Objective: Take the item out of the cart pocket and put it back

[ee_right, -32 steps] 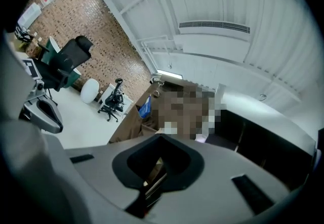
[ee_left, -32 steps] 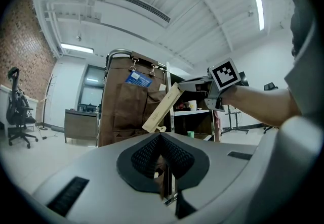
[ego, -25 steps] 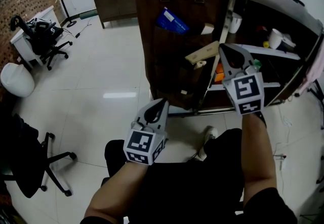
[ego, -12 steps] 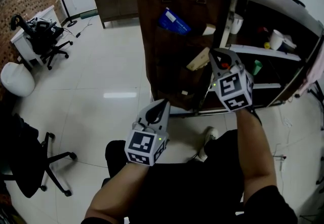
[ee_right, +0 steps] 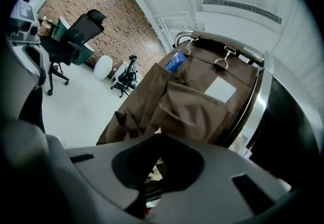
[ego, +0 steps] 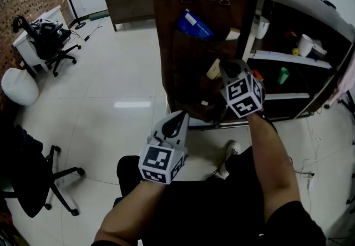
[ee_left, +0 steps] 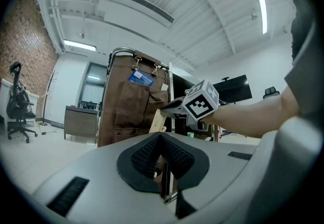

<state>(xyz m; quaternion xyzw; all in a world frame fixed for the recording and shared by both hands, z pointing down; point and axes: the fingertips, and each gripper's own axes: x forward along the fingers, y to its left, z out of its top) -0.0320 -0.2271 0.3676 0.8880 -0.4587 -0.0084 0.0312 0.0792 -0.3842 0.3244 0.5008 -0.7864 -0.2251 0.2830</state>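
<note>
A brown fabric organiser [ego: 188, 73] hangs on the end of the cart [ego: 288, 0]. My right gripper [ego: 221, 68] is shut on a flat tan item [ego: 213, 70] and holds it against the organiser's middle pocket; its lower end is hidden by the fabric. In the left gripper view the tan item [ee_left: 158, 121] sticks out ahead of the right gripper [ee_left: 174, 108]. In the right gripper view only a pale sliver of the item [ee_right: 153, 169] shows between the jaws. My left gripper [ego: 176, 119] hangs lower, near my lap, shut and empty.
A blue packet [ego: 194, 24] sits in the top pocket, with a white card [ego: 233, 34] beside it. Cart shelves [ego: 288, 59] at right hold cups and small items. Office chairs [ego: 50, 45] and a desk stand at the left; a black chair [ego: 33, 184] is close by.
My right gripper has moved left and down with the tan item, from beside the cart's post onto the organiser's pocket. The left gripper has stayed where it was.
</note>
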